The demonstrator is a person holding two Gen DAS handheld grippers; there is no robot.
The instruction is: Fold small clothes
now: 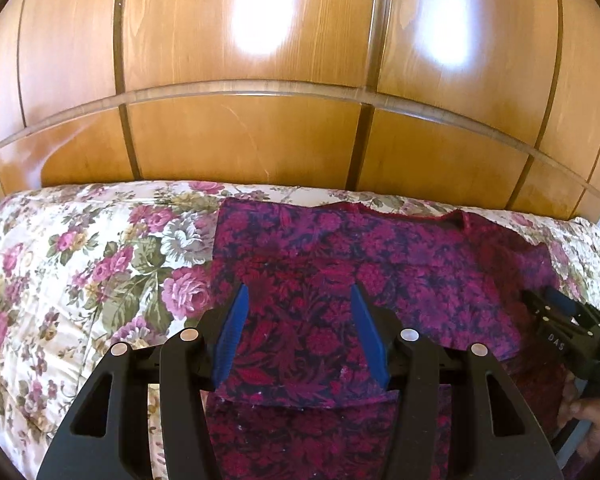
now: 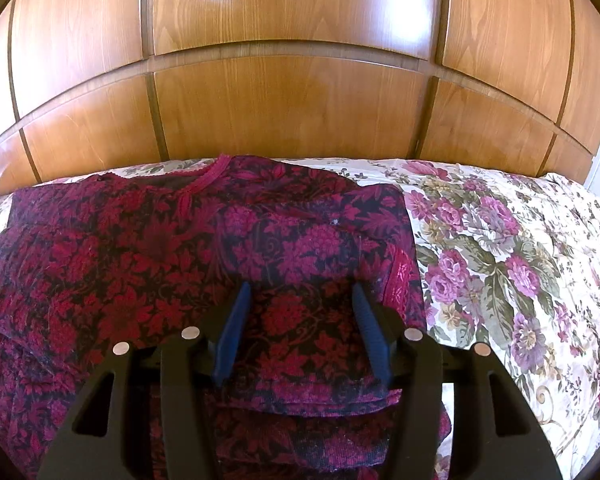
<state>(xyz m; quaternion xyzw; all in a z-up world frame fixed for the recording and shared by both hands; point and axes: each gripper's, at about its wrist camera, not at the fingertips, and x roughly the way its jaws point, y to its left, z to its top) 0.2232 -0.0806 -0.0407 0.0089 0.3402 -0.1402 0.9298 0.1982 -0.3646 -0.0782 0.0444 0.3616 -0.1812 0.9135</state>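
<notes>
A dark red and purple flowered top (image 1: 380, 256) lies flat on the bed, neckline toward the headboard. Its sides are folded inward over the body. My left gripper (image 1: 300, 296) is open just above the garment's left folded part, nothing between its blue pads. My right gripper (image 2: 302, 292) is open above the right folded part (image 2: 312, 240), also empty. The neckline trim (image 2: 204, 184) shows in the right wrist view. The right gripper also shows at the right edge of the left wrist view (image 1: 564, 320).
The flowered bedspread (image 1: 80, 264) covers the bed and spreads to the left of the garment and to its right (image 2: 520, 260). A wooden panelled headboard (image 1: 260, 140) rises right behind the bed. A hand (image 1: 588, 420) holds the right gripper's handle.
</notes>
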